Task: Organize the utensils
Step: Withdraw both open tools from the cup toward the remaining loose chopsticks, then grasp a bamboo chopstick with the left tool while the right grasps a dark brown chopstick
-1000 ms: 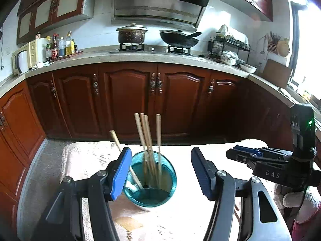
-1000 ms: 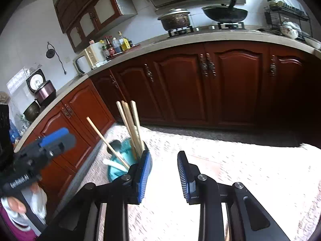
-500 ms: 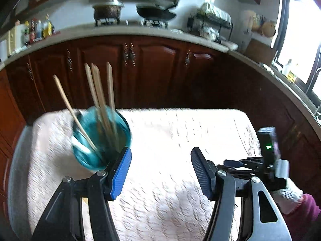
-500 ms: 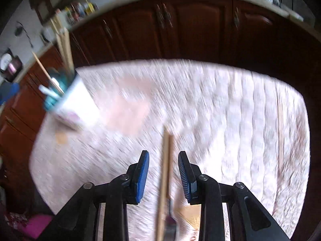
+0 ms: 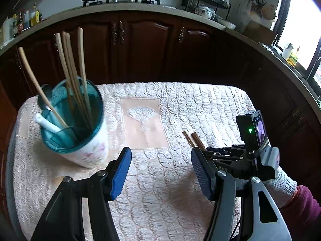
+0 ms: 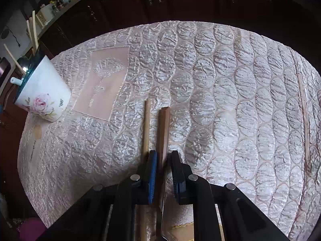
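My right gripper (image 6: pixel 163 167) is low over the quilted pale pink tablecloth (image 6: pixel 220 80), its jaws having just been closing, and a dark brown square-edged wooden utensil handle (image 6: pixel 164 128) lies between them; the blue pad (image 6: pixel 152 176) stands close on its left side and the black pad on its right, but I cannot tell whether they press on it yet. Just beside it, outside the blue pad, lies a lighter round wooden chopstick (image 6: pixel 146 124), parallel to the brown handle. Another pale chopstick (image 6: pixel 304 118) lies well apart, near the right edge of the cloth. My left gripper (image 5: pixel 161 168) hangs wide open above the cloth with nothing between its blue pads (image 5: pixel 120 172). Near it on the left stands the white flower-printed cup with a teal inner liner (image 5: pixel 88 150), holding several upright pale wooden chopsticks (image 5: pixel 74 70), a metal spoon (image 5: pixel 45 98) and a white handle (image 5: pixel 47 123). From the left wrist view I see my right hand in a white knitted glove (image 5: pixel 280 186) with a maroon sleeve behind it, and the ends of the two wooden pieces poking out past the right gripper. Dark red wooden kitchen cabinets (image 5: pixel 150 46) run behind the table.
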`<state>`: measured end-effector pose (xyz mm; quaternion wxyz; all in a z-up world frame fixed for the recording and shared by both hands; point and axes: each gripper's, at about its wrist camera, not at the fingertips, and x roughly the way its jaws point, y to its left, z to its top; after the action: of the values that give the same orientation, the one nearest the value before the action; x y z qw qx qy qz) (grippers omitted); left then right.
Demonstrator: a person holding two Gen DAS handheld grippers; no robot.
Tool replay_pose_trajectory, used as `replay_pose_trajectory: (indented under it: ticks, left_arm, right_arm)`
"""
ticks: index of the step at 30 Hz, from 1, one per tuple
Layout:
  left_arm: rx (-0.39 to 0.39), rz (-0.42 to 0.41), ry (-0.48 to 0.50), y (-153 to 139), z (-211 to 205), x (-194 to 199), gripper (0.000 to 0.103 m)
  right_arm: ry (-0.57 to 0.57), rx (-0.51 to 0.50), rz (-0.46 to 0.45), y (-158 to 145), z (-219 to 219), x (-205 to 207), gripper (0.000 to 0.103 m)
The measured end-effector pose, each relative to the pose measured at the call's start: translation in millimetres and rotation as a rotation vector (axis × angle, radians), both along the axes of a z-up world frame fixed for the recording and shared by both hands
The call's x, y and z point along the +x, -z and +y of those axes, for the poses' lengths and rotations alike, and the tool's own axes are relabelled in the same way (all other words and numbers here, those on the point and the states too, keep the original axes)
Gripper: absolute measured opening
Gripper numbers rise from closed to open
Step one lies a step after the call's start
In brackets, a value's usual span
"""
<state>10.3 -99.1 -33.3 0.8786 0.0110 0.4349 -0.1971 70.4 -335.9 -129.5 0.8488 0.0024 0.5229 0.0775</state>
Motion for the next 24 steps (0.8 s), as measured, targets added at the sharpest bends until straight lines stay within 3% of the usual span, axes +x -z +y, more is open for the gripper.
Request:
replay_pose_trajectory:
  ticks: [2, 12, 18, 24]
  left_arm:
    - [0.004, 0.014, 0.009, 5.5, -7.8, 2.6, 0.062]
    - [-0.006, 0.125, 0.049, 46.3, -52.4, 30.7, 0.062]
    - [0.009, 0.175, 0.066, 76.0, -84.1, 56.0, 0.062]
    - [0.024, 0.207, 0.071, 94.5, -110.7, 81.5, 0.048]
  right_arm:
    - [-0.001, -0.039, -0.008, 1.9, -0.2, -3.2, 0.017]
    - [0.011, -0.046, 0.012, 4.8, -41.7, -21.7, 0.014]
    - [0.085, 0.141, -0.011, 1.8, -80.3, -24.7, 0.016]
    - [0.113, 0.235, -0.038, 0.1, -105.2, -12.0, 0.017]
